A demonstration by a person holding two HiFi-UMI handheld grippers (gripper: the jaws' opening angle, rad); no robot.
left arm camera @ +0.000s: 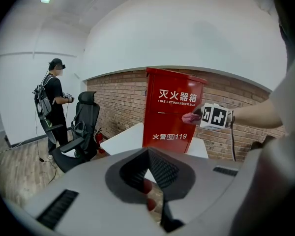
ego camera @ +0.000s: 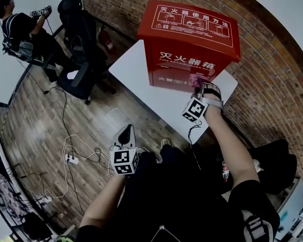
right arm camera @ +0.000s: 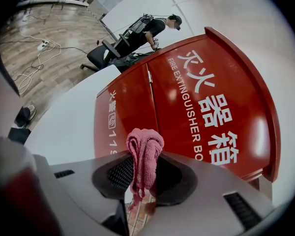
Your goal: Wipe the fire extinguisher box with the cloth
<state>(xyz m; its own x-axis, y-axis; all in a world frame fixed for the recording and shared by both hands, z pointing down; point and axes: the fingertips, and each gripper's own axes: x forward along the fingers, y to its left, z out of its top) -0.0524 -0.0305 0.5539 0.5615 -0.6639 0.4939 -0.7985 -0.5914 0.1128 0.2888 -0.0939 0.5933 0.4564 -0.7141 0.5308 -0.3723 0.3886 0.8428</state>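
One cloth (right arm camera: 144, 144) in right gripper (ego camera: 196, 83) jaws (by one fire extinguisher box (ego camera: 188, 40)); left gripper (left arm camera: 148, 154) jaws together.

Box: a tall red metal fire extinguisher box (ego camera: 189, 49) with white lettering is standing upright, door shut, on the white surface (ego camera: 136, 79).
Cloth: a bunched pink knitted cloth (right arm camera: 144, 149) is hanging folded, pinched between the right gripper's (right arm camera: 143, 163) fingers (right arm camera: 119, 173), near the box's front.
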